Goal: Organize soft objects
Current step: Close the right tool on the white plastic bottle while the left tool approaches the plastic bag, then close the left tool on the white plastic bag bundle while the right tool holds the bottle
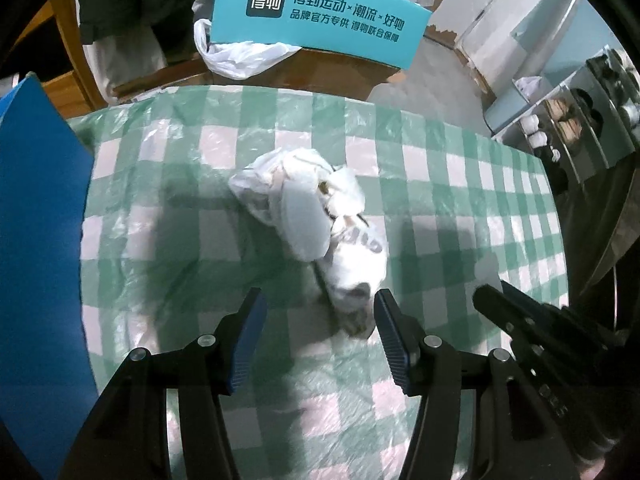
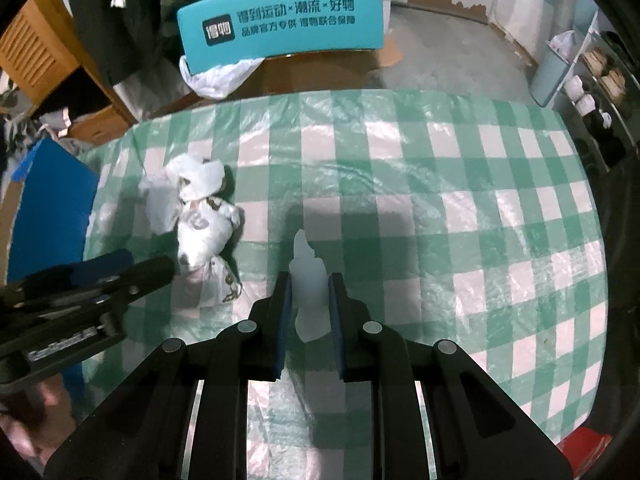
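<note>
My right gripper point(image 2: 309, 292) is clenched on a white plastic scrap point(image 2: 306, 276), held above the checked cloth point(image 2: 440, 208). My left gripper point(image 1: 320, 312) stands wide apart, gripping nothing, just short of the bag pile point(image 1: 316, 216) lying mid-cloth.

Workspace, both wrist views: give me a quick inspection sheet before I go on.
Surface: table under a green-and-white checked plastic cover, wrinkled.
Job's things: crumpled white plastic bags in a pile; a pale translucent piece sits between the right fingers.
Clutter: nothing seen on the cover besides the bags.
Grippers: left gripper open, just short of the pile's near end; right gripper closed on the pale piece, above the cover.
Cables: nothing seen.
Surroundings: teal printed box beyond the far edge with another white bag under it; blue board at left; shoe rack at right.
</note>
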The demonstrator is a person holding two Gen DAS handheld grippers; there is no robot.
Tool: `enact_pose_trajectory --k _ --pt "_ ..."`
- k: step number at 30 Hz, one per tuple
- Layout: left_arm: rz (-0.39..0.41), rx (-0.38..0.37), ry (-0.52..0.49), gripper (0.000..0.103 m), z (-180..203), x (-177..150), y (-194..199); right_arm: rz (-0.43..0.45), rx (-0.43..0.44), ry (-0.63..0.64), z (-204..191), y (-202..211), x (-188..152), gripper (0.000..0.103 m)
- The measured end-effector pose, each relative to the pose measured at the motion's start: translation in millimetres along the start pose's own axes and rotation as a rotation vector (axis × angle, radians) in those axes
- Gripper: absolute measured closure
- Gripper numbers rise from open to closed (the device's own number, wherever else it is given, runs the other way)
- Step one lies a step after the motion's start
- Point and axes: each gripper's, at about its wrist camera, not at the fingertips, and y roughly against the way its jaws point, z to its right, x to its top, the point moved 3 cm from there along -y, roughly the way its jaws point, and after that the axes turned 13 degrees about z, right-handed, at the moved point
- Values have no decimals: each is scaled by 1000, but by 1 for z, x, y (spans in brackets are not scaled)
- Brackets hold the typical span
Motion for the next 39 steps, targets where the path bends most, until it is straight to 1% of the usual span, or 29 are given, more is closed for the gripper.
enact_pose_trajectory --k 7,13,19,21,23,26,30,31,36,39 --pt "-13 -17 64 46 6 2 -15 3 -2 -24 7 2 0 87" --pt "-45 -8 86 46 10 1 -31 0 -4 -39 13 2 -1 87" --pt "-62 -23 118 46 8 -1 -44 3 1 -49 15 3 1 87" --pt "-45 -30 101 46 10 0 -43 5 4 -48 14 3 2 87" --pt "-46 -33 74 47 11 0 -44 5 6 -45 13 3 2 87" --pt "-38 -36 54 65 10 -2 -43 2 6 -43 12 3 2 87" --pt "-31 -30 32 66 9 -3 -39 -1 5 -42 11 4 3 87" --pt "-22 -18 17 66 8 -3 -37 -1 6 -41 11 4 3 87" --pt "-11 -13 -33 67 8 -6 -25 7 12 -32 6 7 5 87" --pt "13 -5 -78 67 10 -6 -12 13 16 -26 3 10 6 87"
